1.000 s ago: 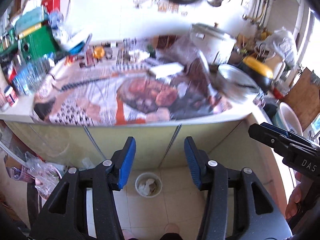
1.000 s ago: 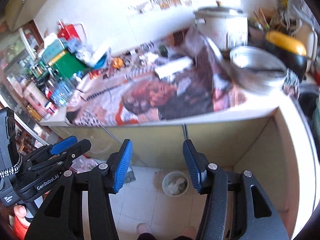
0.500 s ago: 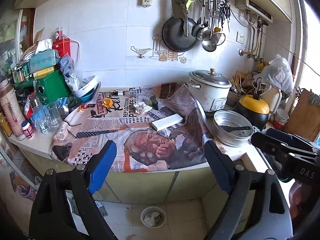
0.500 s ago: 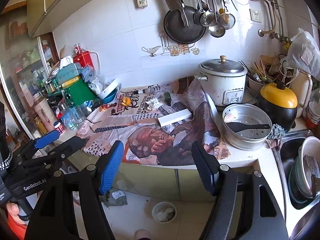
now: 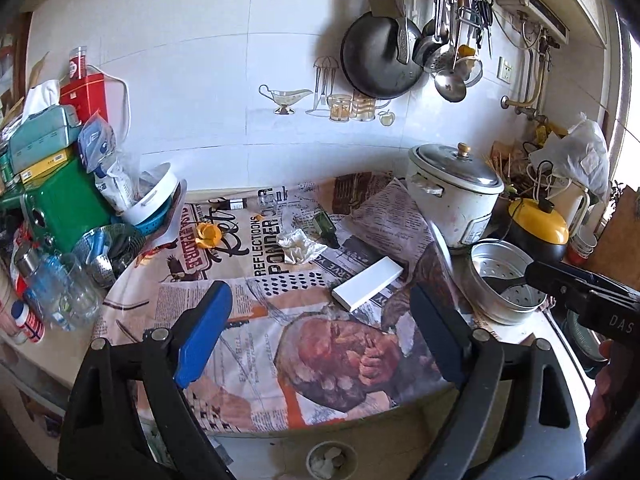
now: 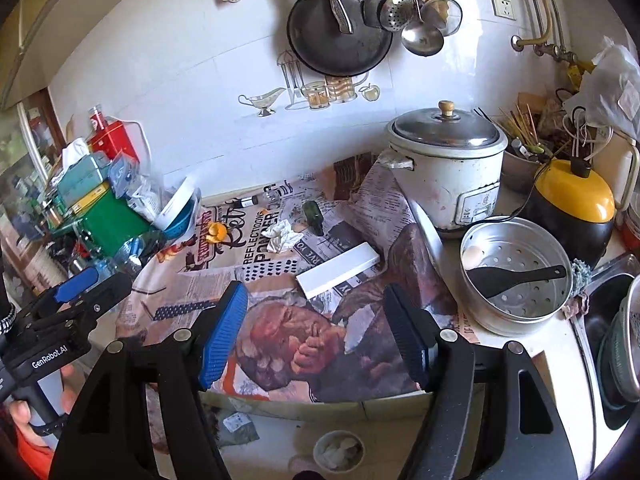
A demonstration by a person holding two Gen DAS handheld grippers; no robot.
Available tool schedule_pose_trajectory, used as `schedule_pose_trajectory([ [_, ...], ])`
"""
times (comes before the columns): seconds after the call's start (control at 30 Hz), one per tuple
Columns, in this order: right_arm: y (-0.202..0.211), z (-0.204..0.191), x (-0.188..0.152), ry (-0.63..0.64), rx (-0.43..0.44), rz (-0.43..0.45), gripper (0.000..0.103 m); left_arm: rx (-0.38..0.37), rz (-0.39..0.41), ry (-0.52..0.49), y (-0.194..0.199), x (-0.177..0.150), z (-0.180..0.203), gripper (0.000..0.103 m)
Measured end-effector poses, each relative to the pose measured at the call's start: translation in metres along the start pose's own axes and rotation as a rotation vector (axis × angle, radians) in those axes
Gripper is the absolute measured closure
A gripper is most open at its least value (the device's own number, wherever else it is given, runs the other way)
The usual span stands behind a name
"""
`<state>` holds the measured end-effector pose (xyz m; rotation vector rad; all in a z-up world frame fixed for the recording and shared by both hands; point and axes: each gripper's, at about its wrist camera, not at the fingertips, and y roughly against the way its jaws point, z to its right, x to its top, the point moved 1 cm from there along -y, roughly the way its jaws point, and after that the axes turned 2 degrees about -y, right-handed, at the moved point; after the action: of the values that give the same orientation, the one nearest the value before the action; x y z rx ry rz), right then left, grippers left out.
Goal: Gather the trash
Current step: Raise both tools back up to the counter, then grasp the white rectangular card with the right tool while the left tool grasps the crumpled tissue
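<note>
So both hand-held grippers (image 5: 320, 332) (image 6: 314, 334) gape empty; next, reach for the crumpled white tissue (image 5: 298, 245) on the newspaper-covered worktop (image 5: 256, 360).

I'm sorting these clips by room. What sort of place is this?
Most likely a home kitchen: a rice cooker stands on the counter, a frying pan and ladles hang on the tiled wall, and a sink sits at the right.

We saw a crumpled tissue (image 6: 283, 235) on the newspaper (image 6: 248, 280), a flat box (image 6: 338, 269) nearer right, a rice cooker (image 6: 446, 172) far right.
</note>
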<state>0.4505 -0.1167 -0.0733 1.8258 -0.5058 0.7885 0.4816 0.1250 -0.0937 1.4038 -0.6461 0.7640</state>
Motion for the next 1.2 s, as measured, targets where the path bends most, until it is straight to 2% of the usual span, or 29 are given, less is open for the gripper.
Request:
schedule_pose_trajectory([
  [0.13, -0.034, -0.01, 0.014, -0.049, -0.03, -0.011, 0.036, -0.024, -0.019, -0.018, -0.034, 0.019, -0.033, 0.013],
  [0.27, -0.078, -0.015, 0.017, -0.1, -0.048, -0.05, 0.035, -0.01, -0.045, -0.013, -0.065, 0.03, -0.062, 0.013],
  [0.4, -0.139, -0.012, 0.011, -0.132, -0.066, -0.16, 0.035, 0.003, -0.072, 0.006, -0.087, 0.034, -0.083, 0.013],
  [0.63, -0.236, 0.014, -0.004, -0.231, -0.103, -0.337, 0.035, 0.097, -0.136, 0.046, -0.132, 0.034, -0.103, 0.013],
  [0.77, -0.283, 0.031, -0.01, -0.292, -0.128, -0.434, 0.035, 0.122, -0.163, 0.066, -0.15, 0.032, -0.107, 0.013],
  [0.9, -0.308, 0.041, -0.009, -0.362, -0.146, -0.453, 0.035, 0.158, -0.213, 0.068, -0.175, 0.03, -0.111, 0.013],
  [1.03, -0.322, 0.038, -0.005, -0.382, -0.181, -0.459, 0.035, 0.157, -0.235, 0.098, -0.189, 0.028, -0.116, 0.013],
  [1.1, -0.325, 0.033, -0.003, -0.367, -0.196, -0.454, 0.033, 0.15, -0.245, 0.102, -0.194, 0.028, -0.116, 0.013],
  [1.2, -0.335, 0.023, 0.0, -0.279, -0.224, -0.467, 0.032, 0.138, -0.258, 0.089, -0.203, 0.029, -0.113, 0.013],
])
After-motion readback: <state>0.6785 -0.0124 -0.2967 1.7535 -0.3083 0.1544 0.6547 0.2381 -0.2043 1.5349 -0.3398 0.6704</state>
